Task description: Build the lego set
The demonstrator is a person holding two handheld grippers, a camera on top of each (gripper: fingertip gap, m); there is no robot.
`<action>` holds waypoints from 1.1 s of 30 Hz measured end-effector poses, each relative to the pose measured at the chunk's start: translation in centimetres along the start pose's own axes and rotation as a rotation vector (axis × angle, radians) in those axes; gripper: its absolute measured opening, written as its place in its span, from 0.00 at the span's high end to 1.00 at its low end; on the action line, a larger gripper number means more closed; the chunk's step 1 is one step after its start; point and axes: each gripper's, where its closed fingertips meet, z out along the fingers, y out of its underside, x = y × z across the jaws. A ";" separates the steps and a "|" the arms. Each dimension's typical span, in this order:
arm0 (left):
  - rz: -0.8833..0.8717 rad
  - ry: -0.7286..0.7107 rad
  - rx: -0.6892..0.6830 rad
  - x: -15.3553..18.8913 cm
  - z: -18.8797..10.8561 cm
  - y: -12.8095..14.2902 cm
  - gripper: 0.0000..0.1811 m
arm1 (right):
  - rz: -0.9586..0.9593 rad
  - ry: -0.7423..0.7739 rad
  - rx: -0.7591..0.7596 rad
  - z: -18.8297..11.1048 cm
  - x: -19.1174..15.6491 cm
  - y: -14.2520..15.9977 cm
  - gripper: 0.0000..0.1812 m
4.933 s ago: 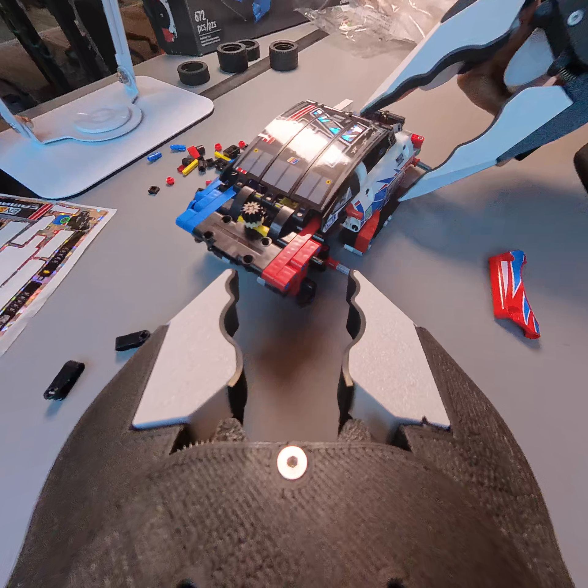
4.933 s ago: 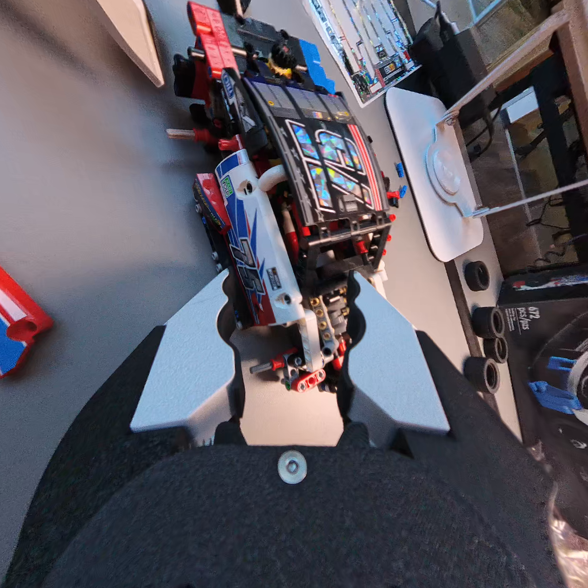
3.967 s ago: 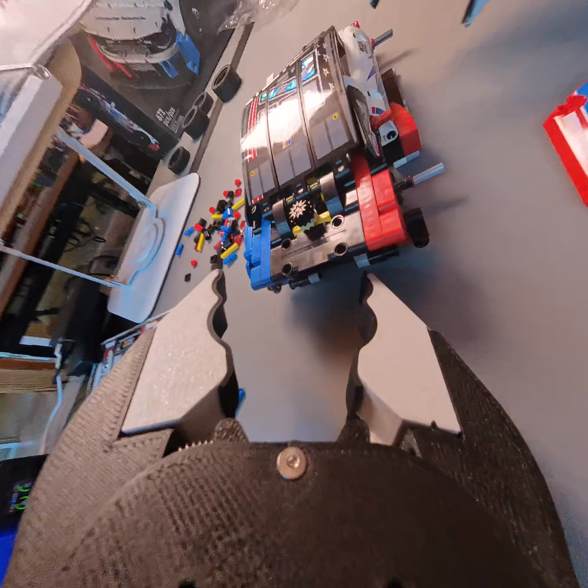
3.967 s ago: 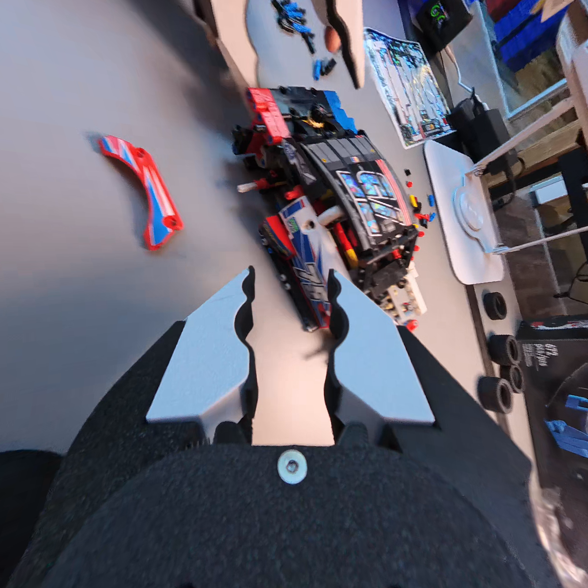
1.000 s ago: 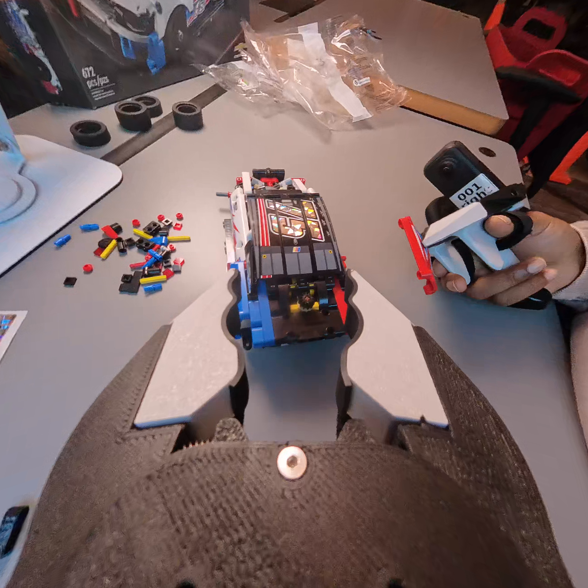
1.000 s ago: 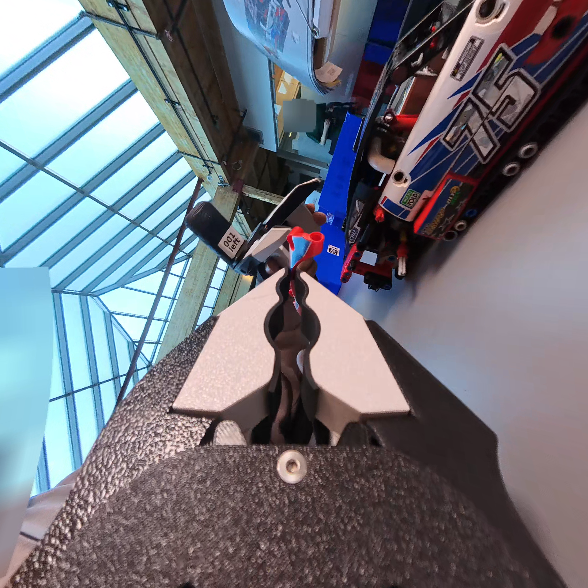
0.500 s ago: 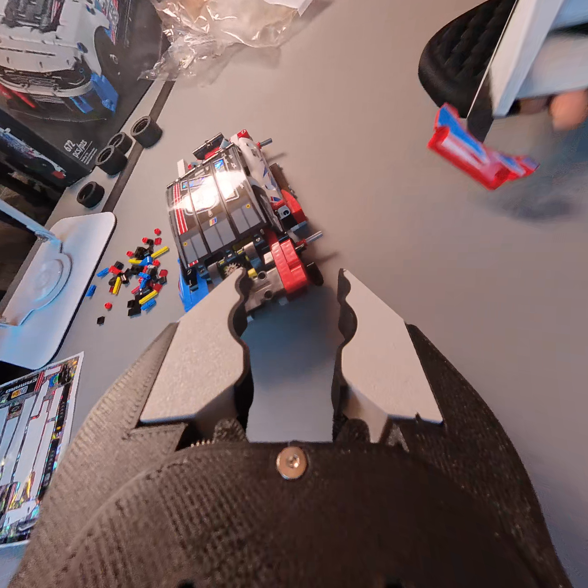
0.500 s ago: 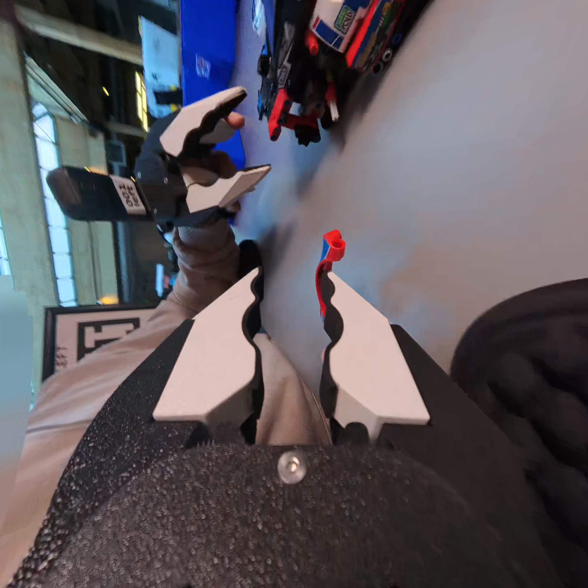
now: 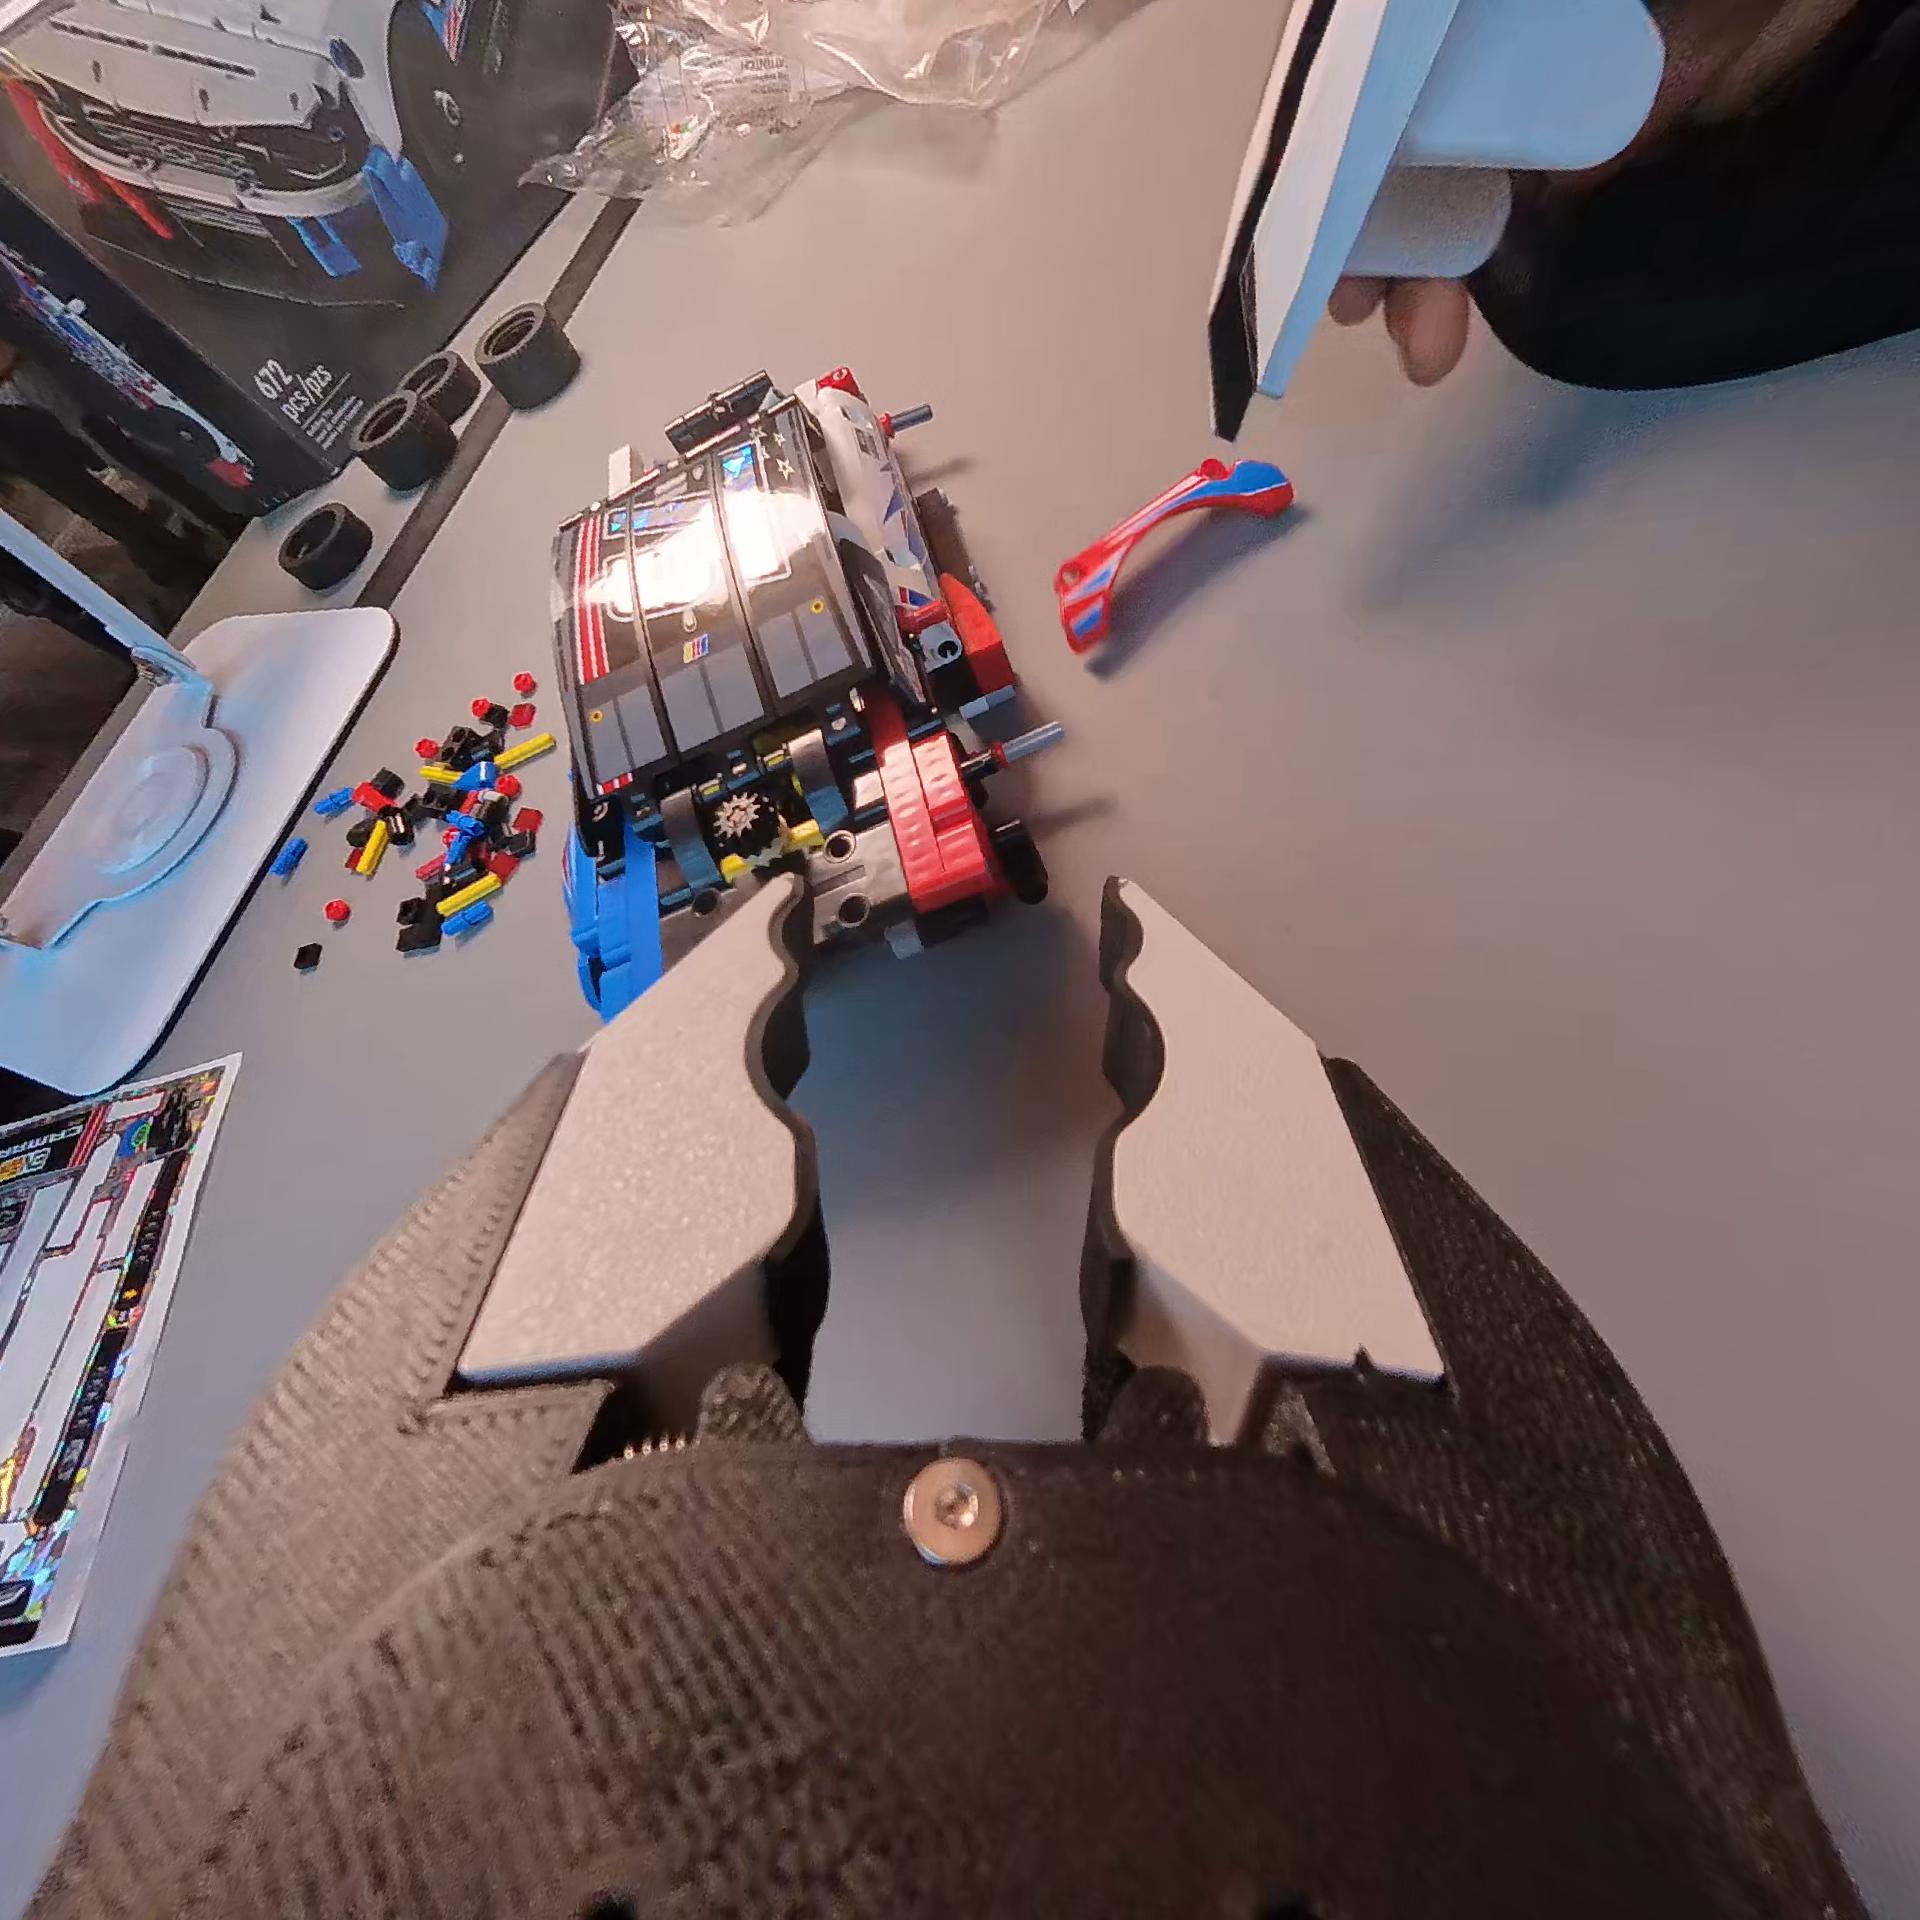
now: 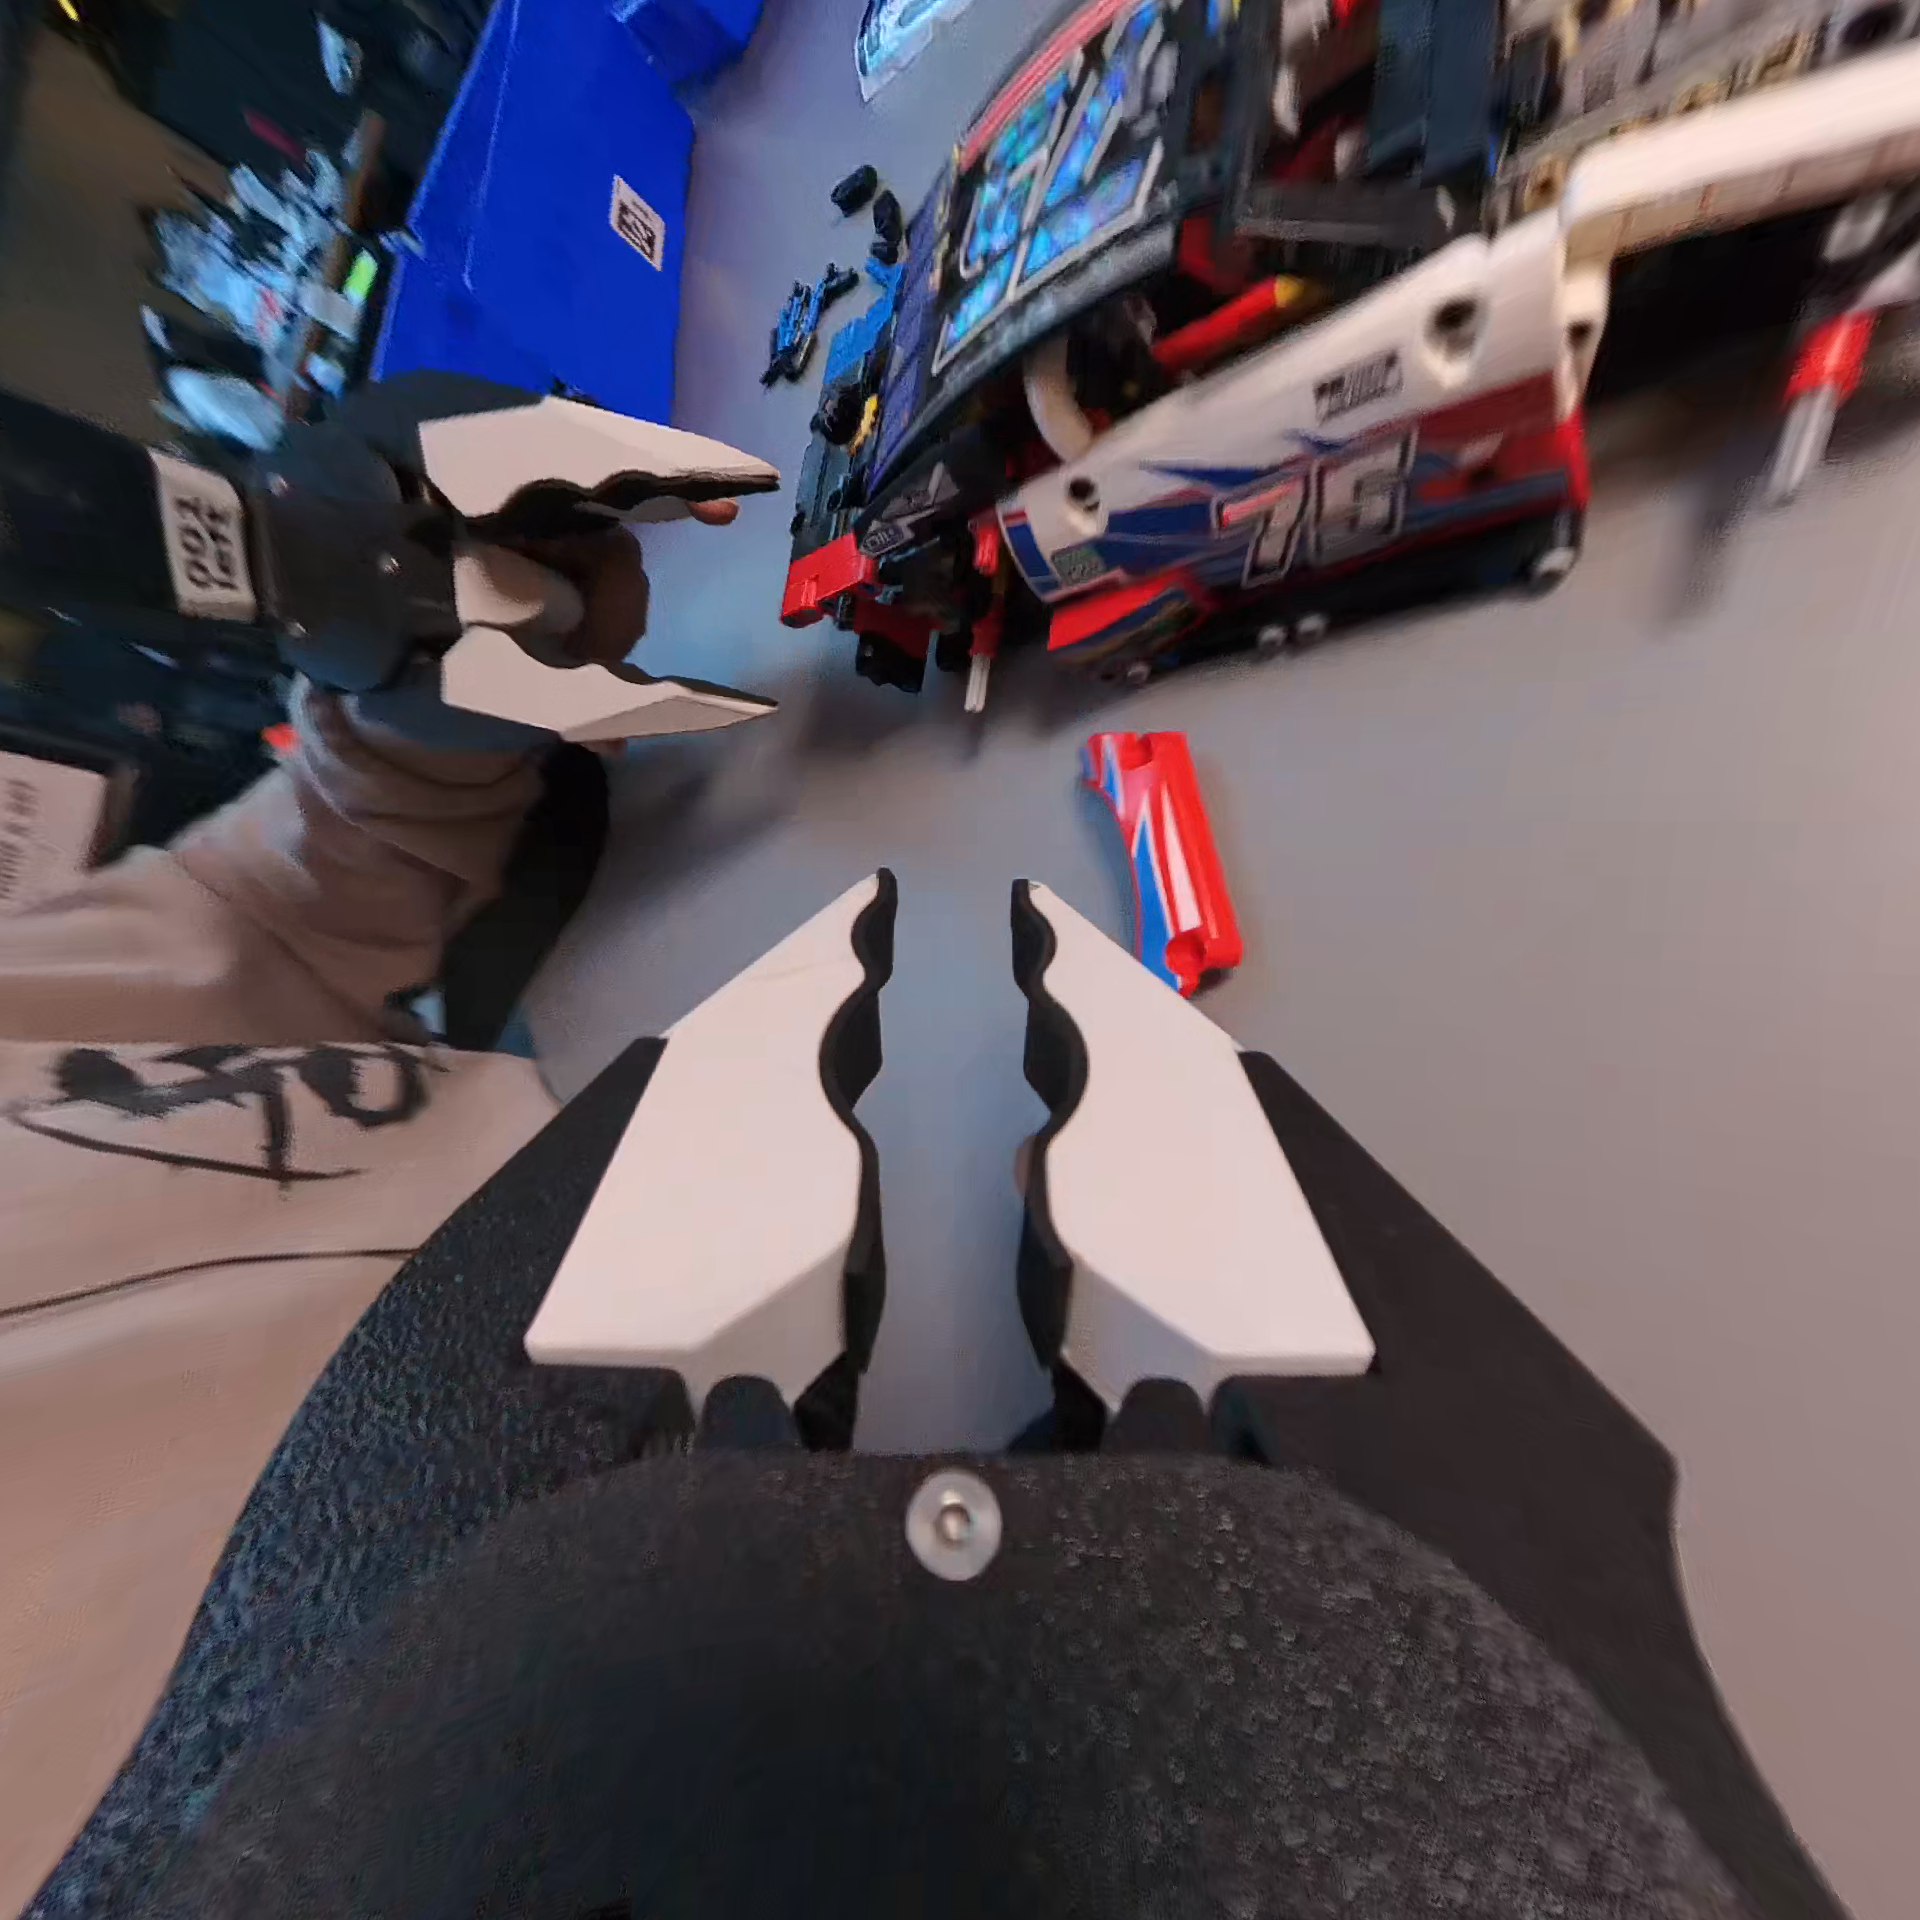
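The partly built lego car (image 9: 769, 644) stands on the grey table, its black roof up and its red and blue rear toward my left gripper (image 9: 954, 904). That gripper is open and empty, just short of the car's rear. A red and blue curved panel (image 9: 1164, 530) lies loose on the table to the right of the car. My right gripper (image 10: 953, 888) is open with a narrow gap and empty; the curved panel (image 10: 1164, 852) lies just beside its right fingertip. The car (image 10: 1247, 436) and the open left gripper (image 10: 774, 592) show beyond. The right gripper (image 9: 1299, 260) hangs above the panel.
A pile of small loose pieces (image 9: 447, 821) lies left of the car. Black tyres (image 9: 509, 353) and the set's box (image 9: 208, 208) are at the back left, with a white stand base (image 9: 156, 790), a sticker sheet (image 9: 83, 1299) and a plastic bag (image 9: 831, 62). A person's sleeve (image 10: 260, 935) is at the left. The tips of one gripper are about 12 cm away from the tips of the other.
The right gripper was shut on the curved panel one second ago, then opened; the panel now lies on the table beside the car. The left gripper has drawn back from around the car's rear.
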 end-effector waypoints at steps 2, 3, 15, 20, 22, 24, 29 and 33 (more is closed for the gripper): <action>-0.019 -0.001 0.014 -0.2 0.1 0.0 0.70 | -0.305 0.119 0.018 -0.9 1.1 -2.2 0.88; -0.027 -0.008 0.021 -0.4 0.2 0.1 0.70 | -0.493 0.191 0.044 -1.3 1.9 -3.7 0.88; -0.014 -0.091 0.028 -2.0 -0.2 1.1 0.66 | -1.810 0.406 -0.223 4.1 4.7 -6.2 0.81; 0.012 -0.085 0.027 -1.5 0.0 1.1 0.66 | -1.893 0.404 -0.329 5.3 5.5 -6.5 0.80; 0.025 -0.083 0.022 -1.3 0.0 1.2 0.66 | -1.888 0.404 -0.375 5.4 5.5 -6.8 0.81; 0.045 -0.090 0.019 -1.4 -0.1 1.3 0.66 | -1.856 0.353 -0.427 5.4 5.2 -6.6 0.84; 0.122 -0.133 0.034 -2.1 -0.8 1.3 0.61 | -1.721 0.199 -0.568 4.7 3.1 -6.8 0.85; 0.174 -0.150 0.054 -2.3 -0.9 1.3 0.55 | -1.512 0.026 -0.731 3.0 0.8 -6.7 0.85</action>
